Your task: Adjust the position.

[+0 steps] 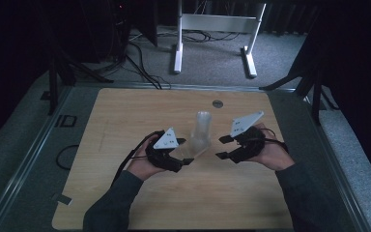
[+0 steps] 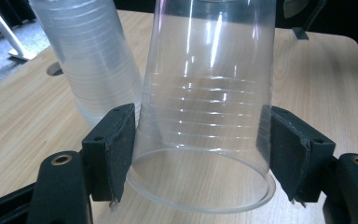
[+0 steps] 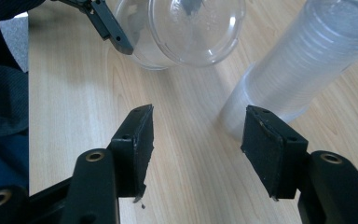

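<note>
Two black pads of the left tool [image 2: 200, 158] sit closest to the camera in the left gripper view, one on each side of a clear plastic cup [image 2: 205, 116]. Both pads press on the cup's wall near its wide rim, so the tool is pinching the cup. That view shows the rings around the cup and how it tips, with its open mouth toward the camera. Just beside it, on the left, stands a stack of clear cups [image 2: 93, 65] on the wooden table [image 2: 23, 121].

From the high view the cup is hard to see. It looks like a pale shape by the left tool [image 1: 186, 151], just beside the foot of the stack [image 1: 202, 129], near the middle of the table [image 1: 125, 111]. The person's hands come in from the bottom, one holding each tool. The right tool [image 1: 221, 147] is near the stack on its other side, not touching it.

Looking along the right tool [image 3: 196, 140], its two pads stand apart with only bare table between them, holding nothing. Farther off, this view looks at the round closed bottom of the held cup [image 3: 191, 28], which the left gripper view cannot show. The stack [image 3: 303, 60] leans across the upper right.
</note>
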The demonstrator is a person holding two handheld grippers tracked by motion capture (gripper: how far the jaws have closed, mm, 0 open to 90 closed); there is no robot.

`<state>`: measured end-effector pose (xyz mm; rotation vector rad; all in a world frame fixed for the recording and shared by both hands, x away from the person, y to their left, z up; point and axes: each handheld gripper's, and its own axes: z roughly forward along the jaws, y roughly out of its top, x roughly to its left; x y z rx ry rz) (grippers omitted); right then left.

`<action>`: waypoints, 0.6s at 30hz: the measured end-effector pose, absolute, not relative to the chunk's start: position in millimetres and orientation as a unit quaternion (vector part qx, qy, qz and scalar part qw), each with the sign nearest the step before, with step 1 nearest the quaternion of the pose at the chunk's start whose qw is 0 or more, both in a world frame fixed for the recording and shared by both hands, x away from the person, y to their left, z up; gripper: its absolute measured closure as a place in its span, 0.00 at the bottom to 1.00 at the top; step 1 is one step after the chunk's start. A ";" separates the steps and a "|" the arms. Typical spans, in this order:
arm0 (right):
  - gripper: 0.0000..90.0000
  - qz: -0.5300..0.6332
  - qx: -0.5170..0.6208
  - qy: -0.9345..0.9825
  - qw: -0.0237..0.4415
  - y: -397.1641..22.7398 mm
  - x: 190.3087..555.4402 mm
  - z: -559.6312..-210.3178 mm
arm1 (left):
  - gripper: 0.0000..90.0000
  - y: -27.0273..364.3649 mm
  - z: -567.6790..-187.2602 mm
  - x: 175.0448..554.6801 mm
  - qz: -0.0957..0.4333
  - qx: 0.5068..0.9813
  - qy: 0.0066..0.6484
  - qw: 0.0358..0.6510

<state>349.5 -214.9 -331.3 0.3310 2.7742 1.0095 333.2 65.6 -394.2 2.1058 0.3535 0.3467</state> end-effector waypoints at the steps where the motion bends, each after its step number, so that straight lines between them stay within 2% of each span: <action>1: 0.48 0.335 0.109 0.932 0.084 -214.3 349.3 -331.5 | 0.33 64.9 -394.8 333.1 0.142 0.860 0.145 0.469; 18: 0.47 0.310 0.094 0.943 0.079 -207.5 346.8 -334.8 | 0.33 46.6 -403.9 329.7 0.153 0.888 0.117 0.417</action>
